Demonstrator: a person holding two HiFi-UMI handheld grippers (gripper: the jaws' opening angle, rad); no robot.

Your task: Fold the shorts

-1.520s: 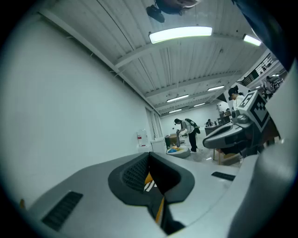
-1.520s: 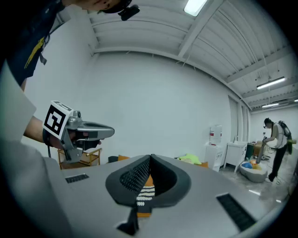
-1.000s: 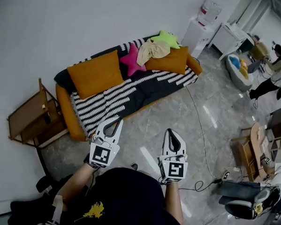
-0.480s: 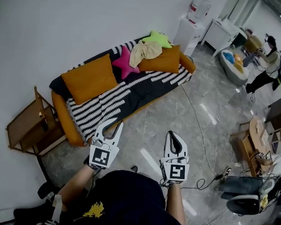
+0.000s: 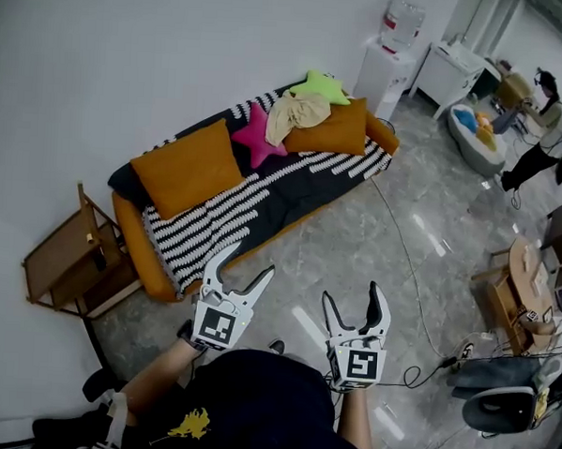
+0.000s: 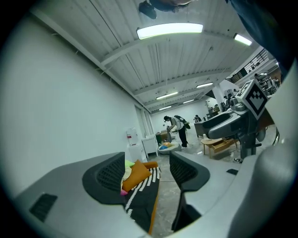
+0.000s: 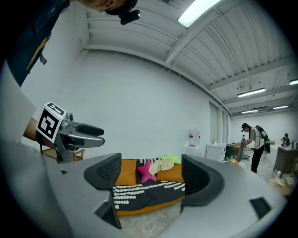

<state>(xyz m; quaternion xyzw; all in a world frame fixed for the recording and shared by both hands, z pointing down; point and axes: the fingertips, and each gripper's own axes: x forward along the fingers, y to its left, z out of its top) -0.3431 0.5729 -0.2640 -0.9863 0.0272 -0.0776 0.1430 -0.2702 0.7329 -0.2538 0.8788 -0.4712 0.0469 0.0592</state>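
Empty grippers face the black-and-white striped orange sofa (image 5: 263, 209).
Jaws opening on nothing, the left gripper (image 5: 249, 260) and right gripper (image 5: 352, 295) should close in on the crumpled beige fabric shorts (image 5: 296, 112), pinching separate edges.

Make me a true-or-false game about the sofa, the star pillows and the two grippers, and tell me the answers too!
1. The beige shorts lie on an orange cushion on the sofa. True.
2. The left gripper holds the shorts. False: its jaws are opening with nothing between them, and it is well short of the sofa.
3. The pink star pillow is on the sofa beside the shorts. True.
4. The green star pillow lies on the floor. False: it is on the sofa, behind the shorts.
5. The right gripper is shut. False: its jaws are apart and opening, with nothing between them.
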